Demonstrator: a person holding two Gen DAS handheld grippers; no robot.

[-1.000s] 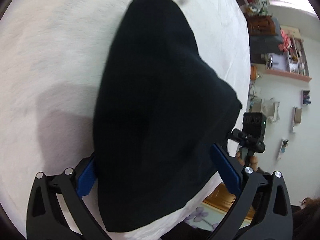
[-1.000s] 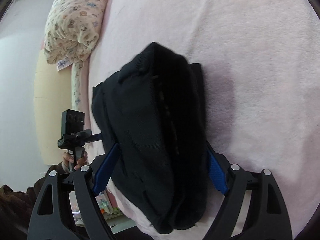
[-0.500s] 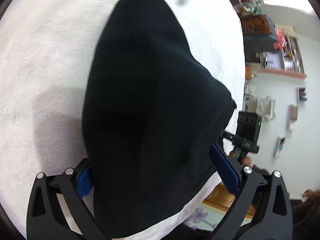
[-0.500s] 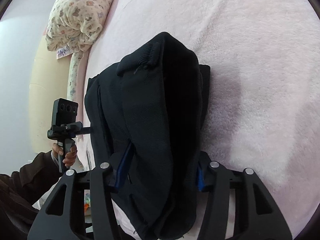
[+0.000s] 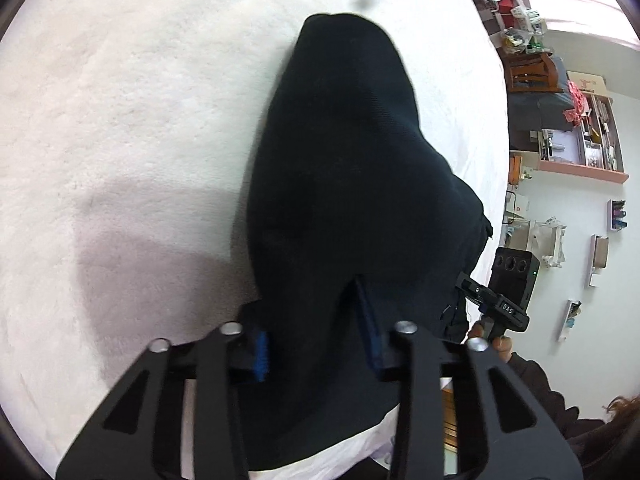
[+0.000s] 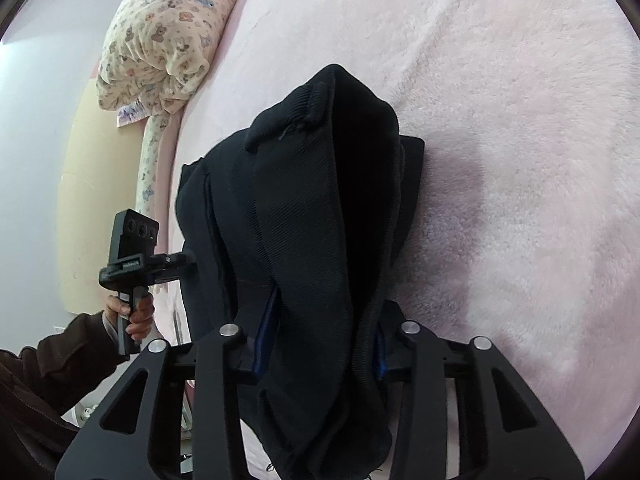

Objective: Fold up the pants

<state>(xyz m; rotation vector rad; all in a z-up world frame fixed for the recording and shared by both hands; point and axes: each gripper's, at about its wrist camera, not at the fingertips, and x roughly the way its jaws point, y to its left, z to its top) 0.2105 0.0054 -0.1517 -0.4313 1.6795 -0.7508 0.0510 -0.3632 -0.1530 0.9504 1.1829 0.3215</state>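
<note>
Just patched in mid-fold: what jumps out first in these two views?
The black pants fill the middle of both views, bunched on the pale fluffy blanket. The left gripper and right gripper are each closing with the cloth between their fingers. A floral pillow lies at the far left.

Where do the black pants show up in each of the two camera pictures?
Left wrist view: the pants fill the middle, running from the tongs up the picture.
Right wrist view: the pants fill the middle, waistband end at the top.
Shared landmark: the fuzzy blanket beneath them.
</note>
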